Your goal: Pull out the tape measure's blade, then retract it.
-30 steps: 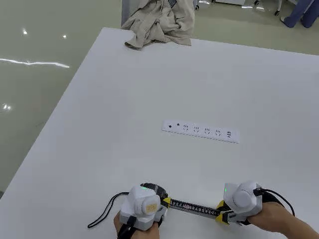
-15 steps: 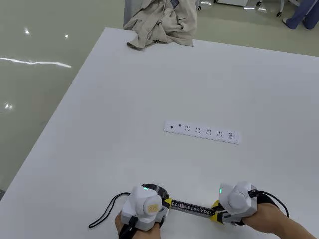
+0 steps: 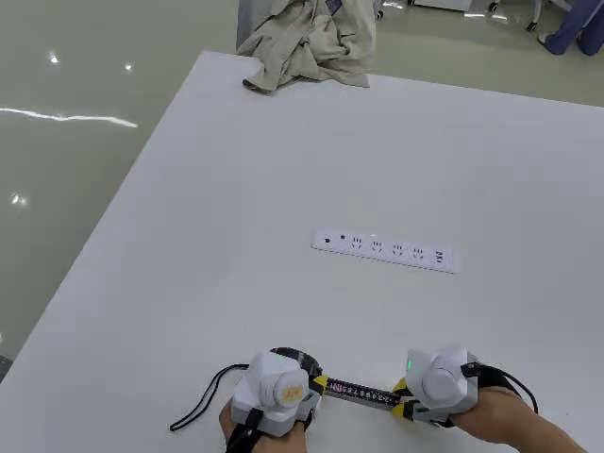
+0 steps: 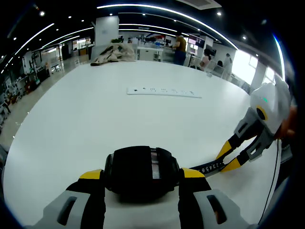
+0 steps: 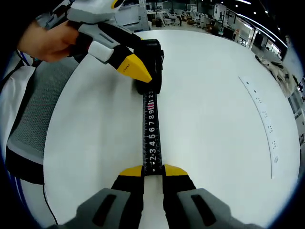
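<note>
There is one left hand-held gripper (image 4: 142, 174), one right hand-held gripper (image 5: 153, 171), one tape measure (image 5: 155, 57), one power strip (image 3: 387, 250), one cloth (image 3: 307, 42).

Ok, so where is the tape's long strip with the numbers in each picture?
Head view: the blade is at the bottom, stretched between the left gripper and the right gripper.
Left gripper view: lower right, running from the case to the right gripper's yellow tips.
Right gripper view: centre, running straight up from that gripper's own jaws to the case.
Shared landmark: the white power strip, farther out on the table.
</note>
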